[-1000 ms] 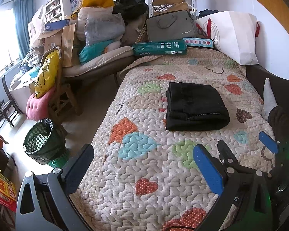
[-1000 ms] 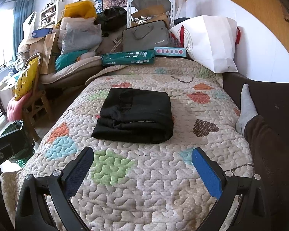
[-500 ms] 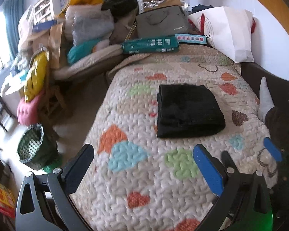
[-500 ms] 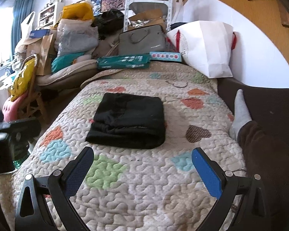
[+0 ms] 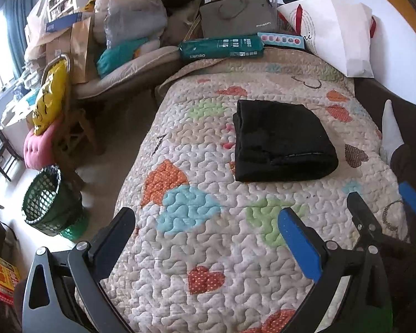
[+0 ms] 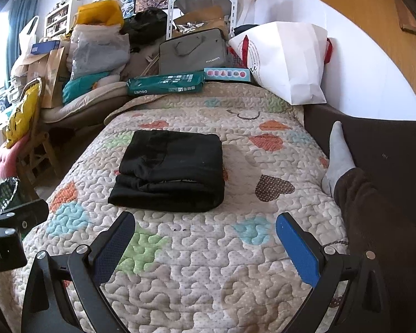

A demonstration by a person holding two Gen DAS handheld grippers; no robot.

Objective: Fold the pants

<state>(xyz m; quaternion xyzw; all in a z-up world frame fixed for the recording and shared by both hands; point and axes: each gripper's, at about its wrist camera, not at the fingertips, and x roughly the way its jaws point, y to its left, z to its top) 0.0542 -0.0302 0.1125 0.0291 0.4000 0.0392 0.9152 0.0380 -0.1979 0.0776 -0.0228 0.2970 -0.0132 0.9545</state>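
A: How do the pants (image 6: pixel 170 172) look?

B: Black, folded into a thick, tidy rectangle of several layers. The stacked edges show on the near side, and the far side is smooth.

A: Where are they?

B: Flat on the quilted bedspread (image 6: pixel 208 263) with the coloured hearts, about mid-bed, well ahead of both claws and touched by neither.

A: Which way does the bundle run?

B: It is nearly square. From the right wrist view the slightly longer side runs across the bed, with the layered opening facing the cameras.

A: And the claws?

B: The left claw (image 5: pixel 205 238) hangs over the near end of the bed, fingers spread wide, nothing between them. The right claw (image 6: pixel 205 238) is the same: wide apart and empty.

A: Any containers?

B: A green mesh bin (image 5: pixel 45 202) stands on the floor left of the bed, lined with a dark bag; I cannot tell what is inside. A white paper bag (image 6: pixel 288 63) leans at the head of the bed, contents hidden.

A: Anything else?

B: A person's grey-socked foot (image 6: pixel 338 155) rests at the bed's right edge.
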